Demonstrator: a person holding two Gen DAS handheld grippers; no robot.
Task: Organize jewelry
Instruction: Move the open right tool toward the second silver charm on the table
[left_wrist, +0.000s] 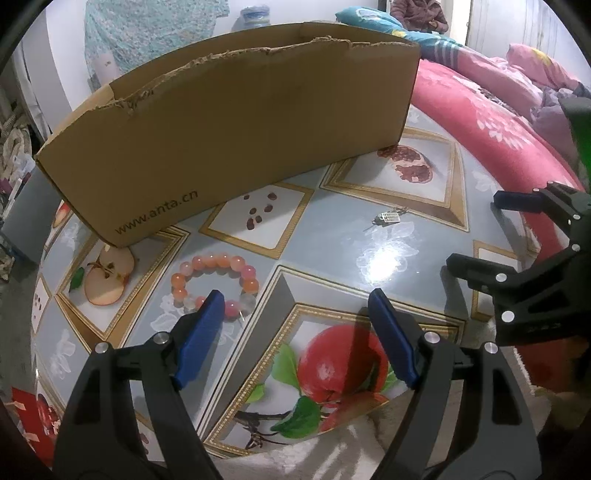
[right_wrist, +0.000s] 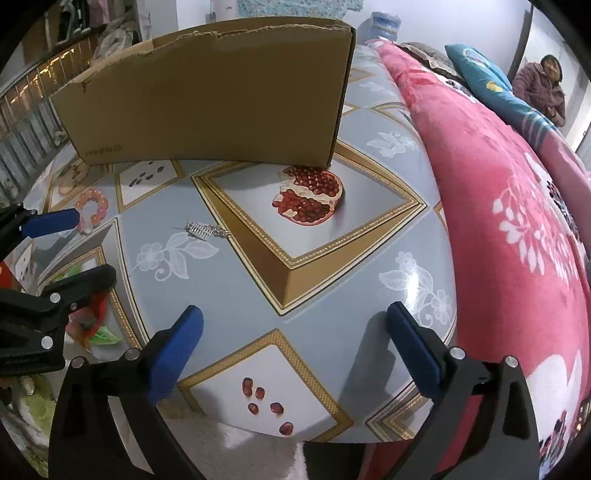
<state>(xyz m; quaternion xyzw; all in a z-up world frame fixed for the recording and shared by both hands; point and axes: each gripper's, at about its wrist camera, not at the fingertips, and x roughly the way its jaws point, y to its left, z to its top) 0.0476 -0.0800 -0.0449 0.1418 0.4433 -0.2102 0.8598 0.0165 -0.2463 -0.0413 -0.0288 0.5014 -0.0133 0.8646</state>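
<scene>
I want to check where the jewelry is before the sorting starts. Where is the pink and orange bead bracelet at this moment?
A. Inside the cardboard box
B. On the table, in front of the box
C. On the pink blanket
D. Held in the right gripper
B: the bead bracelet lies flat on the table, in front of the cardboard box; both the left gripper and the right gripper are open and empty.

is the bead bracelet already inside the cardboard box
No, the bead bracelet lies on the table in front of the cardboard box, just beyond the open left gripper.
</scene>
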